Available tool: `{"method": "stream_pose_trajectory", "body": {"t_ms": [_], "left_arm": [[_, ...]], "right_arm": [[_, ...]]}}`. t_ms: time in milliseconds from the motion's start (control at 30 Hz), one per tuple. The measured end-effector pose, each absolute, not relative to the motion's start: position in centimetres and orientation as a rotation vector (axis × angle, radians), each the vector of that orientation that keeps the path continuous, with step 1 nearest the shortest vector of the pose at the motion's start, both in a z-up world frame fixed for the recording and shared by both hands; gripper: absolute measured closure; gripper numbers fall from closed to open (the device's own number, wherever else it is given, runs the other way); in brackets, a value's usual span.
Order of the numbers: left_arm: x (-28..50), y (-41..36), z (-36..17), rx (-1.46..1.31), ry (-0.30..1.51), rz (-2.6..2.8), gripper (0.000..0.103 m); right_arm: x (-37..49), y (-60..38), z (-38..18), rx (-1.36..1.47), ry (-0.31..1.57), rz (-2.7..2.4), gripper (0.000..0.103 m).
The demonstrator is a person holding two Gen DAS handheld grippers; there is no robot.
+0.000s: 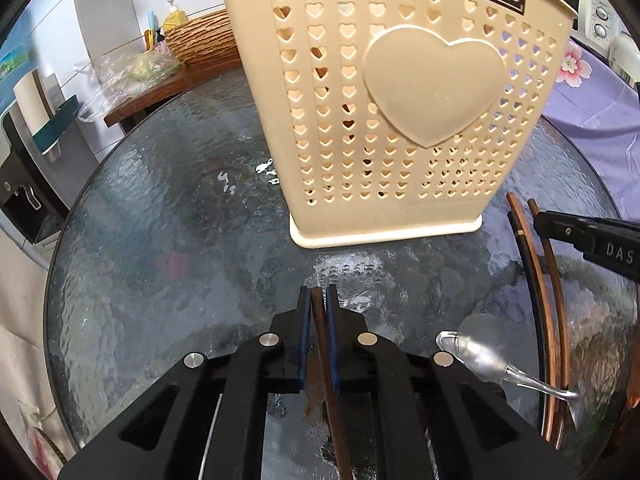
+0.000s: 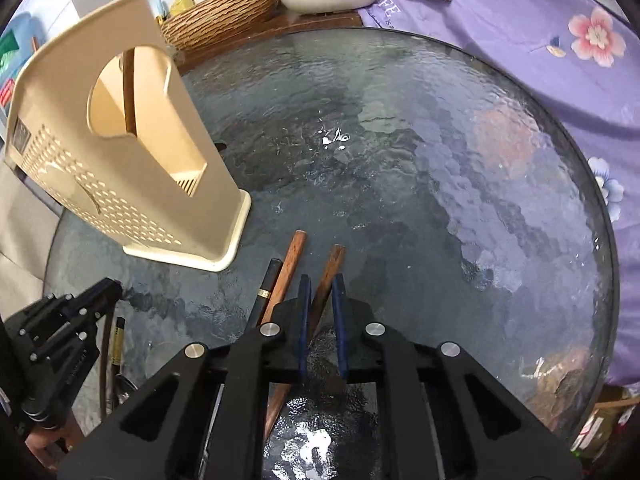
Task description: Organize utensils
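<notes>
The left gripper (image 1: 318, 300) pinched a dark wooden chopstick (image 1: 326, 360), with the cream heart-perforated plastic utensil holder (image 1: 396, 100) straight ahead. The right gripper (image 2: 321, 292) stood narrowly around a brown wooden chopstick (image 2: 330, 266), though I cannot tell whether it was gripping. This looked like the picking-up step; next, each stick probably needed lifting and tipping into the holder's top. Only the right view showed one stick (image 2: 129, 92) already inside; only the left showed the clear plastic spoon (image 1: 486, 346).

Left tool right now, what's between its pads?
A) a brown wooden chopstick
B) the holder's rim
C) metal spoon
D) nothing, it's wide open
A: in the left wrist view the left tool has its blue pads closed on a brown wooden chopstick, while the metal spoon lies on the glass table and the beige utensil holder stands ahead.
</notes>
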State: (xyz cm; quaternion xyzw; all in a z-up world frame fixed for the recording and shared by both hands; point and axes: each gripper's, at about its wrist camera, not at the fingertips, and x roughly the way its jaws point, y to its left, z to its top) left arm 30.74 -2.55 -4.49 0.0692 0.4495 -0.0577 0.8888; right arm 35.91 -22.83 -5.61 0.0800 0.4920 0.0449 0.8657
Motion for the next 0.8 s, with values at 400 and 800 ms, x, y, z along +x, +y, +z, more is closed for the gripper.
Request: {"method": "stream_pose_trajectory", "body": {"t_ms": [400,800], "left_arm": [[31.3,0.3,-3.4,0.018,0.91,-0.112,0.096],[29.3,1.7,2.5,-0.071,0.742,-0.122,0.096]], "right_arm": [[35.6,-25.0,-5.9,0.356,0.95,0.117,0.096],[34.7,-26.2,-0.7,0.429,0.723,0.166,0.096]]}}
